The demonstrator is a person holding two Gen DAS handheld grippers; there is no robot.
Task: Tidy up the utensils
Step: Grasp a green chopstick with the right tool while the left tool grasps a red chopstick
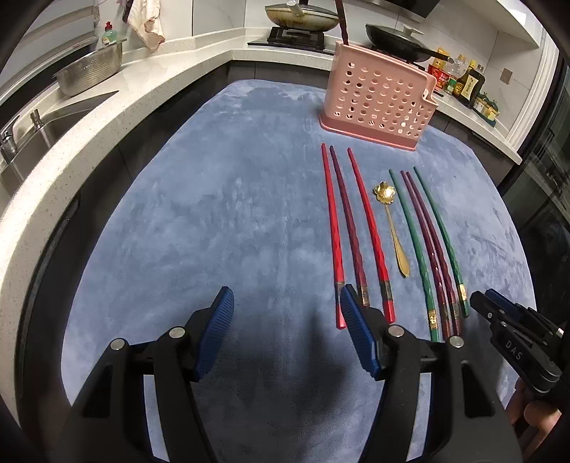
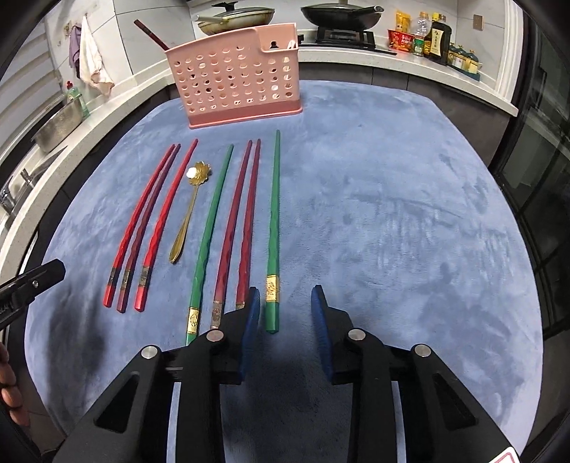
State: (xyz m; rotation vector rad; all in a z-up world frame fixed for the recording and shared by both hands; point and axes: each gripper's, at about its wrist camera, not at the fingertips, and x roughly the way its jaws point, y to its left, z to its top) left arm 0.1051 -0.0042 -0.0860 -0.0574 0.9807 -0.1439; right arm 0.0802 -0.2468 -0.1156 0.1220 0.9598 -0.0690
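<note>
Several chopsticks lie side by side on a blue mat (image 2: 392, 199). Two red ones (image 1: 333, 228) flank a maroon one on the left. A gold flower spoon (image 2: 185, 224) comes after them, then two green chopsticks around a maroon pair (image 2: 242, 220). Behind them a pink perforated holder (image 2: 238, 85) stands with one dark chopstick (image 2: 151, 34) in it. My right gripper (image 2: 285, 297) is low over the mat, jaws apart, with the rightmost green chopstick's (image 2: 273, 213) butt end between them, untouched. My left gripper (image 1: 285, 299) is open and empty, its right finger beside the red chopsticks' ends.
A white counter curves around the mat, with a sink (image 1: 53, 117) and steel colander (image 1: 89, 69) at the left. Two pans (image 2: 342, 16) sit on the stove behind the holder. Sauce bottles (image 2: 434, 39) line the back right. A cloth (image 2: 91, 57) hangs on the wall.
</note>
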